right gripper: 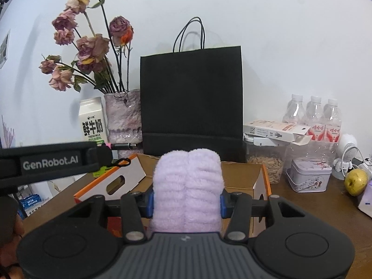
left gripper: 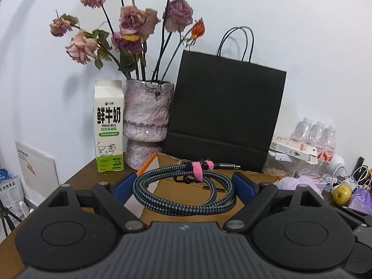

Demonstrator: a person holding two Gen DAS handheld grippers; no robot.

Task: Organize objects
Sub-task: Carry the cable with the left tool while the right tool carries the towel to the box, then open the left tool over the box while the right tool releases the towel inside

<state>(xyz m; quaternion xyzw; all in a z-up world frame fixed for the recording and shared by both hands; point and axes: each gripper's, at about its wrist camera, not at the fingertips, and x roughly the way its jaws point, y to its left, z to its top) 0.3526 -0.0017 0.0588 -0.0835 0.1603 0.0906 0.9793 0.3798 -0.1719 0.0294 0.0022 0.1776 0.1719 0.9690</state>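
A coiled grey braided cable (left gripper: 183, 200) bound with a pink strap hangs between the blue pads of my left gripper (left gripper: 183, 186), which is shut on the coil's sides. It hovers over an open cardboard box (left gripper: 255, 176) with orange trim. My right gripper (right gripper: 187, 200) is shut on a folded lilac fluffy cloth (right gripper: 188, 181), held upright above the same box (right gripper: 241, 176). In the right wrist view the left gripper's finger (right gripper: 51, 160) reaches in from the left, with the cable's plug (right gripper: 123, 146) poking past it.
Behind the box stands a black paper bag (right gripper: 190, 102), with a vase of dried roses (left gripper: 146, 121) and a milk carton (left gripper: 108, 127) to its left. At the right are water bottles (right gripper: 313, 116), a seed jar (right gripper: 267, 162), a tin (right gripper: 308, 176) and a yellow fruit (right gripper: 355, 181).
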